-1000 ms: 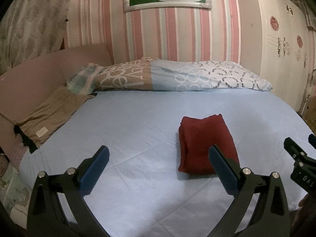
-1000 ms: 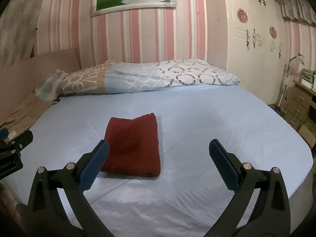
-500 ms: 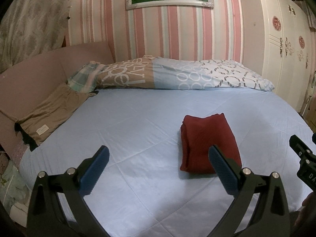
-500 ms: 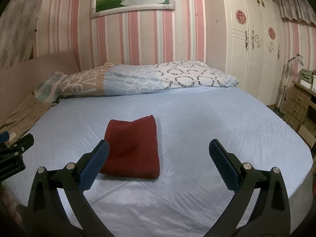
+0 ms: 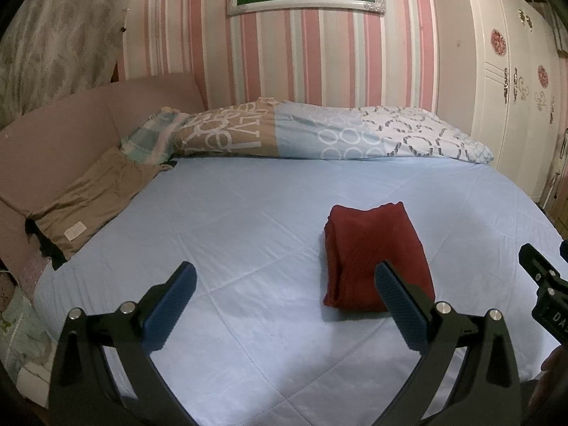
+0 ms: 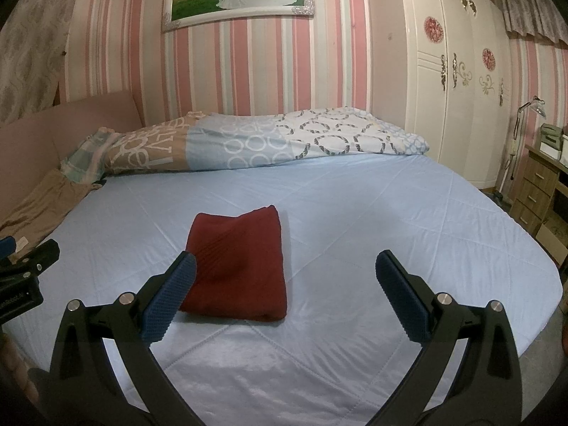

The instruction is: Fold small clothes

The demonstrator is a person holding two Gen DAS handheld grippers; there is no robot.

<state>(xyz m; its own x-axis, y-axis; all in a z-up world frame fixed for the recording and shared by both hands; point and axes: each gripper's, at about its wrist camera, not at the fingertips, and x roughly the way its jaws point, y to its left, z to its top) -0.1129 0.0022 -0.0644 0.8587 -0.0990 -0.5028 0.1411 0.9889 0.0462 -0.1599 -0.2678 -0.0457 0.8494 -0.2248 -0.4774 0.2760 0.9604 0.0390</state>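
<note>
both grippers pull back a little from the red cloth (image 5: pixel 372 259). left gripper (image 5: pixel 284 298) and right gripper (image 6: pixel 285 287) gape wide, holding nothing. it lies folded on the bed (image 6: pixel 390 213), just past the jaws, so folding looks done.

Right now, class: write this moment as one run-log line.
left claw: open, empty | right claw: open, empty | dark red garment: folded, on blue bedsheet | contact: none

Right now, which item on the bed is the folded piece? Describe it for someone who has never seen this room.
Start at the light blue bed sheet. In its middle lies the dark red folded garment, a compact ribbed rectangle. The tan clothing is spread loosely at the headboard edge, and the patterned duvet runs along the striped wall.
</note>
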